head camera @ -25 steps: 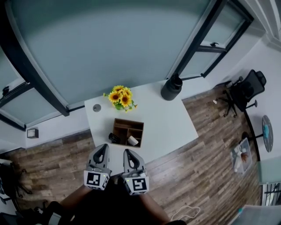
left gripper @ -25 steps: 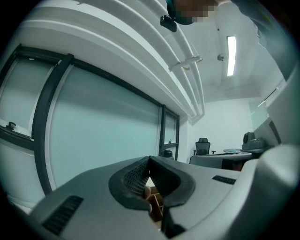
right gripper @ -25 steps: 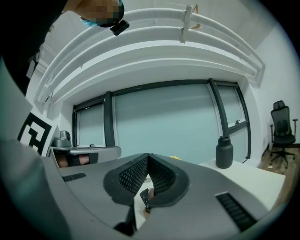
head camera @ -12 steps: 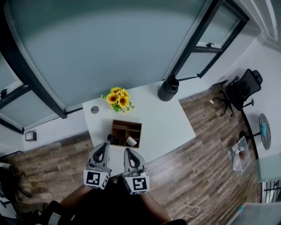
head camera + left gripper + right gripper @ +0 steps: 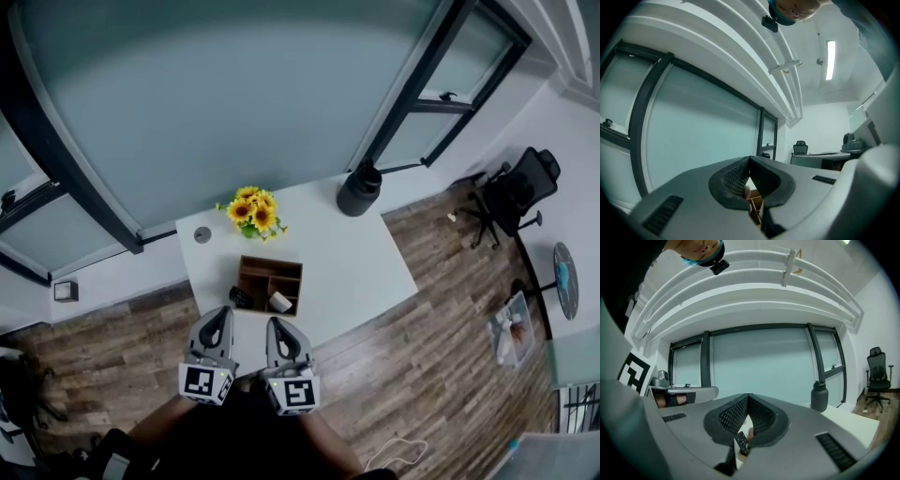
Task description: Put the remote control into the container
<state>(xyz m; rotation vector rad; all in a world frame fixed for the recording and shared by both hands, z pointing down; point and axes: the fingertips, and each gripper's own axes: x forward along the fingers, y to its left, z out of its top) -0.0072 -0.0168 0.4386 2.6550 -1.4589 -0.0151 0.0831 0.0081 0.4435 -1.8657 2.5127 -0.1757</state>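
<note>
A black remote control [image 5: 242,297] lies on the white table [image 5: 361,262], against the near left corner of the wooden container [image 5: 273,277]. The container has compartments, and a white object [image 5: 280,301] sits in its near right one. My left gripper [image 5: 217,315] and right gripper [image 5: 275,326] hover side by side at the table's near edge, short of the container. Both are shut and hold nothing. In the right gripper view the remote control [image 5: 742,443] shows through the gap below the closed right gripper [image 5: 748,397]. The left gripper [image 5: 749,160] frames a piece of the container [image 5: 755,206].
A vase of sunflowers [image 5: 251,213] stands behind the container, with a small round disc [image 5: 202,234] to its left. A dark bottle [image 5: 359,190] stands at the table's far right corner. Glass partitions run behind the table. An office chair [image 5: 514,195] stands on the wood floor to the right.
The head view has shifted a little, so the table sits slightly further left. Both grippers keep their places and stay shut.
</note>
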